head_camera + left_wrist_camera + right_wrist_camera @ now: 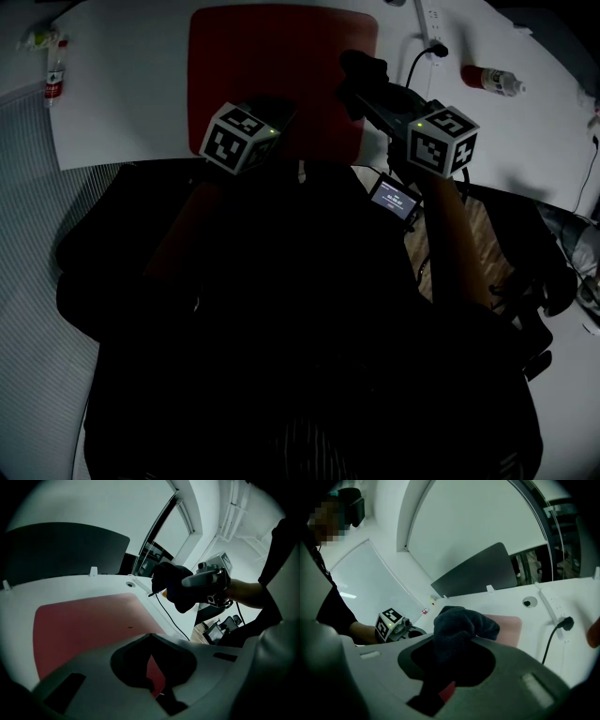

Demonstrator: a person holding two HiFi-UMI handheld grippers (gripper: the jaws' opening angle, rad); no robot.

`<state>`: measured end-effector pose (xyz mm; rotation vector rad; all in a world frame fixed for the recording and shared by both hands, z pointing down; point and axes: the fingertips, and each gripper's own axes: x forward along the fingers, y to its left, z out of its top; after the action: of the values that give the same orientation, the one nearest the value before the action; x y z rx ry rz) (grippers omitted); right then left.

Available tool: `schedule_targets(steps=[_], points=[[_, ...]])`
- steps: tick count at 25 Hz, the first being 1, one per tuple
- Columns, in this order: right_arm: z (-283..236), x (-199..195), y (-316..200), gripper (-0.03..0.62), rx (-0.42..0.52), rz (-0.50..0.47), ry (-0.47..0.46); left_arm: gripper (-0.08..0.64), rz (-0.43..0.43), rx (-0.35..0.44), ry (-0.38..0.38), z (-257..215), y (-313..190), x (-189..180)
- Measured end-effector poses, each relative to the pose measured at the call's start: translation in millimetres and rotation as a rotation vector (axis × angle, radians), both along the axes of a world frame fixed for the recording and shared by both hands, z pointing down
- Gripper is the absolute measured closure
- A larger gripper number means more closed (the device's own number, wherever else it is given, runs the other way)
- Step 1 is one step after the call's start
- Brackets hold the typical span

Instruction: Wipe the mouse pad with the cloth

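A red mouse pad (281,66) lies on the white table (131,84). My right gripper (364,82) hangs over the pad's right edge, shut on a dark cloth (359,67) that bunches out past its jaws. In the right gripper view the cloth (459,625) fills the jaws of the gripper (454,641), with the pad (508,627) behind. My left gripper (274,120) is over the pad's near edge. In its own view the left gripper (151,641) has its jaws together at the tips and holds nothing, above the pad (89,625).
A power strip (429,23) with a plugged black cable (415,64) lies right of the pad. A red-capped bottle (492,80) is further right and a small bottle (56,80) far left. A small screen (394,199) sits off the table's near edge. A dark panel (61,550) backs the table.
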<state>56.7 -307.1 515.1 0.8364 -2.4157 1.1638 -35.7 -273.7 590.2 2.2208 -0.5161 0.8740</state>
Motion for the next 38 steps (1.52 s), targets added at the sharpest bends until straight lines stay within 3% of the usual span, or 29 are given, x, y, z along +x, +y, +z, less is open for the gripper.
schedule_targets(steps=[5,19,26,30,36,38], points=[[34.9,-3.2,4.0,0.506,-0.036,-0.038,0.065,0.554,0.011,-0.032,-0.056,29.0,1.0,-8.7],[85.3,-4.4,7.1,0.506,-0.124,-0.062,0.084,0.554,0.202,-0.068,-0.191,92.5,11.8,9.9],[113.6,-0.7,16.0,0.506,-0.171,-0.123,0.13,0.554,0.312,0.024,-0.249,93.1,-8.7,10.7],[121.2,-0.7,14.3,0.506,-0.182,-0.133,0.141,0.554,0.346,0.028,-0.299,106.3,-30.1,4.2],[127.9,-1.6,13.1,0.506,-0.19,-0.15,0.155,0.554,0.337,-0.003,-0.331,124.8,-26.8,10.0],[128.7,-3.0,12.1,0.506,-0.191,-0.155,0.151,0.554,0.297,-0.018,-0.319,129.5,-25.8,10.8]])
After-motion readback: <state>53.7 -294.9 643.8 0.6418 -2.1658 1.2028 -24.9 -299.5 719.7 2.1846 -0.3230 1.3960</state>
